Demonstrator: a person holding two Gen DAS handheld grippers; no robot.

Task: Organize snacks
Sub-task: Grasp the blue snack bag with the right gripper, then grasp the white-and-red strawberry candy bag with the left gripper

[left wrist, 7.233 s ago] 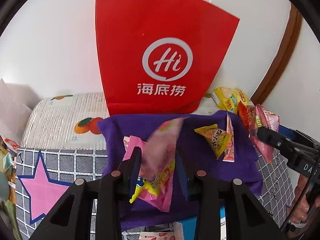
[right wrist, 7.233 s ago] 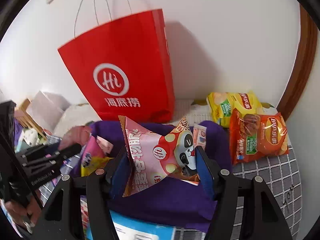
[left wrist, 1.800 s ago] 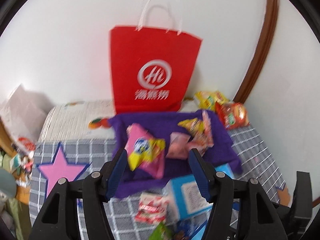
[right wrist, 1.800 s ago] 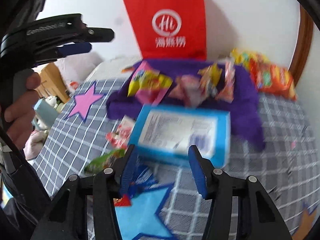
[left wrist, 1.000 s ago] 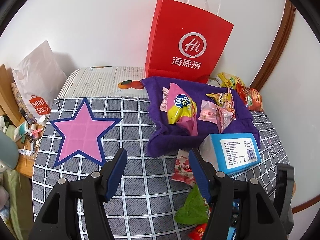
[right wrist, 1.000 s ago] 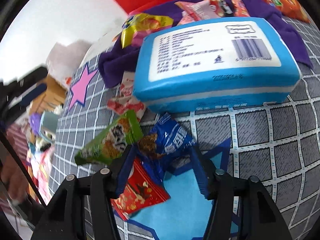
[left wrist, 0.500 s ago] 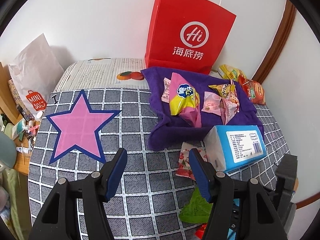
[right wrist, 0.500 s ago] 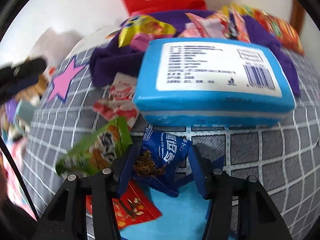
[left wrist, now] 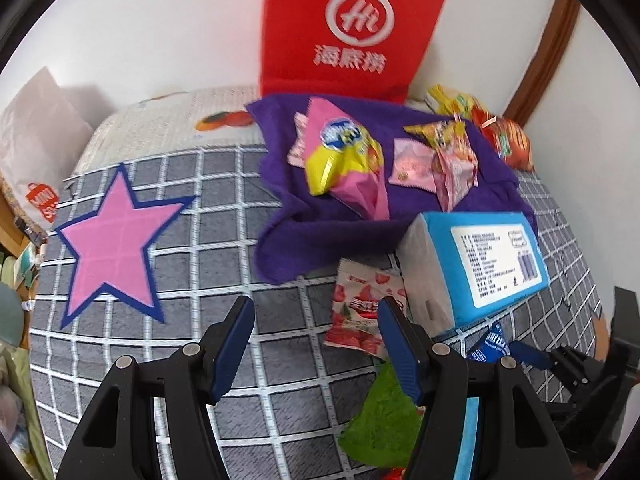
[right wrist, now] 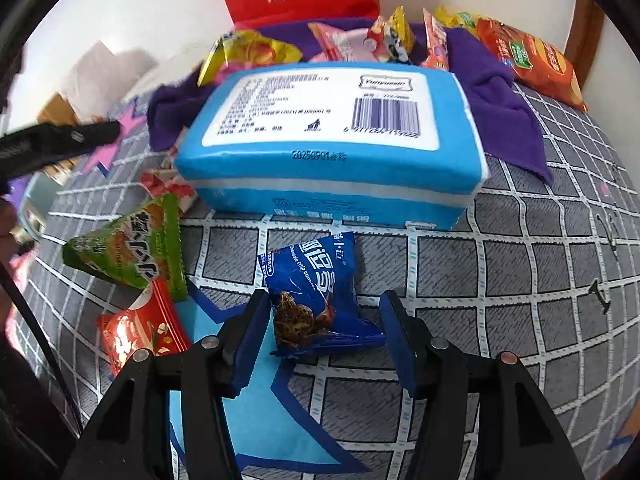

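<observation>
Your right tool [right wrist: 322, 322] was opening around the blue cookie packet [right wrist: 314, 290] without pressing it, while your left tool [left wrist: 316, 326] hung apart over the checkered cloth [left wrist: 280, 360]

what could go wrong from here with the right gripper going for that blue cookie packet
1. The right gripper has jaws opening around the blue cookie packet, with a gap at the right pad; a lift now would probably leave it behind.
2. The packet lies close to the blue tissue pack, so a forward push could shove it underneath or nudge the pack.
3. The green snack packet sits near the left finger and could get bumped.
</observation>
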